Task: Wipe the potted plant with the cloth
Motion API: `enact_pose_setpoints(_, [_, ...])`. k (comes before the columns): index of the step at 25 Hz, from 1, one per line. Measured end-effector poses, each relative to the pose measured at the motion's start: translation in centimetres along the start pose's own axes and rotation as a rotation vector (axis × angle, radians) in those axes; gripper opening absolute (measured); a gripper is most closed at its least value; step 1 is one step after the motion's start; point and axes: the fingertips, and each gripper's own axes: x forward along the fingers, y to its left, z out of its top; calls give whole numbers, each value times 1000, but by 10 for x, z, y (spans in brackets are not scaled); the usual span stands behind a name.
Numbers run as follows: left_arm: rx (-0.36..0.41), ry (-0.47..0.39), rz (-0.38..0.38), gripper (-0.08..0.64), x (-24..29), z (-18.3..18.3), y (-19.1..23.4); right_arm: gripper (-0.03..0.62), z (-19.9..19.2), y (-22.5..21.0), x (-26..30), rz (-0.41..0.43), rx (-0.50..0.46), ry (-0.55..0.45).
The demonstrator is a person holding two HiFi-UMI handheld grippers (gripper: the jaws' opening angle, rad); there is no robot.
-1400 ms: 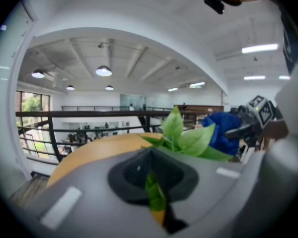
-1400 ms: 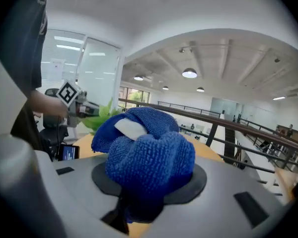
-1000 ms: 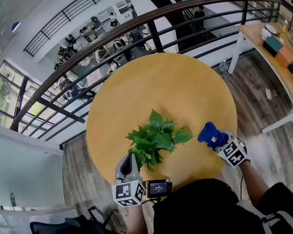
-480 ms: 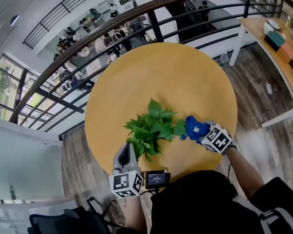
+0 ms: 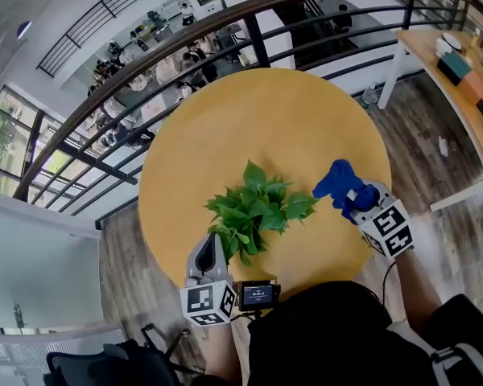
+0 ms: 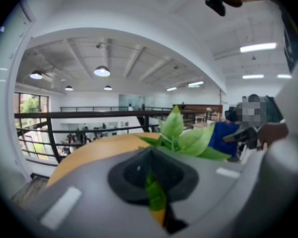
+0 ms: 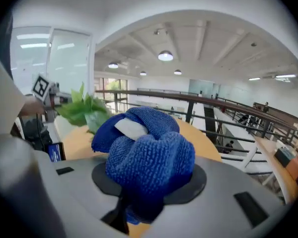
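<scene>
- Toward the round table's (image 5: 290, 127) near edge stands the potted plant (image 5: 253, 211).
- At its near side, the left gripper (image 5: 212, 246) pinches one leaf (image 6: 154, 195).
- Just right of it, the right gripper (image 5: 356, 203) clamps the blue cloth (image 5: 336, 182).

The round table (image 5: 266, 127) is taken in from a head-worn camera set close above it and tilted steeply down. The left gripper view is shot low and nearly level across the tabletop toward the railing (image 6: 89, 114), and the right gripper view is aimed back from the opposite side, apparently from slightly higher. The potted plant (image 5: 253, 211) is shared by all three views, though it is pushed to the left edge beyond the cloth (image 7: 149, 157) in the right gripper view.
</scene>
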Motion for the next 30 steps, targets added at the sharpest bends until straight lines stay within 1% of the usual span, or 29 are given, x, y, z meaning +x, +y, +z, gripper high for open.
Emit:
enact_pose_setpoints(2, [0,-1,-1,-2,0,0,-1,164,47,18,-13,53,-2,-126])
enact_pose_setpoints(3, [-1,-1,-1,-2,-1,0,-1,164,64,32,-15,90,-13,-169])
enact_pose_setpoints(4, [-2,-1,0,-2,-1,0,-1,164,76,48,-13,128,-29,-192])
enact_pose_setpoints(5, [-3,-2,0,0,-1,-1,-1,164,80,65,-7,164,-51,-193])
enact_pose_setpoints(7, [-5,-1,2,-2,-1,-2,0,164,70,99,11,219,-118,-138])
enact_pose_setpoints(10, [-7,-3,1,-1,0,-3,-1,164,27,138,31,249,-296,15])
enact_pose_setpoints(12, [-6,-3,0,-2,1,-3,-1,164,0,156,32,274,-400,91])
enact_pose_setpoints(13, [-6,-3,-1,-1,0,-2,-1,164,-10,163,29,300,-433,118])
enact_pose_setpoints(15, [-5,-5,0,0,0,-2,1,165,-24,173,23,360,-461,152])
enact_pose_setpoints(17, [-4,-8,-2,-1,0,-3,1,166,-20,173,13,389,-443,129])
enact_pose_setpoints(18, [-4,-9,-4,-2,0,-3,0,166,-8,168,6,387,-418,90])
enact_pose_setpoints(20, [-4,-8,-7,0,-1,-3,-1,166,33,151,-15,356,-350,-25])
enact_pose_setpoints(22, [-5,-6,-6,-2,-4,-4,-1,166,84,130,-32,301,-298,-150])
enact_pose_setpoints(23, [-6,-6,-5,-1,-4,-4,-1,166,105,120,-35,267,-288,-195])
enact_pose_setpoints(24, [-7,-7,-4,0,-4,-5,-2,166,120,112,-31,227,-292,-217])
enact_pose_setpoints(25, [-9,-8,-4,0,-4,-6,-2,166,129,105,-22,184,-318,-219])
enact_pose_setpoints(27, [-12,-10,-4,-2,-3,-7,-3,166,140,99,8,108,-431,-202])
enact_pose_setpoints(28, [-13,-11,-4,-2,-4,-7,-3,166,142,103,23,89,-493,-186])
enact_pose_setpoints(30, [-17,-12,-5,-2,-8,-8,1,166,138,122,46,95,-597,-134])
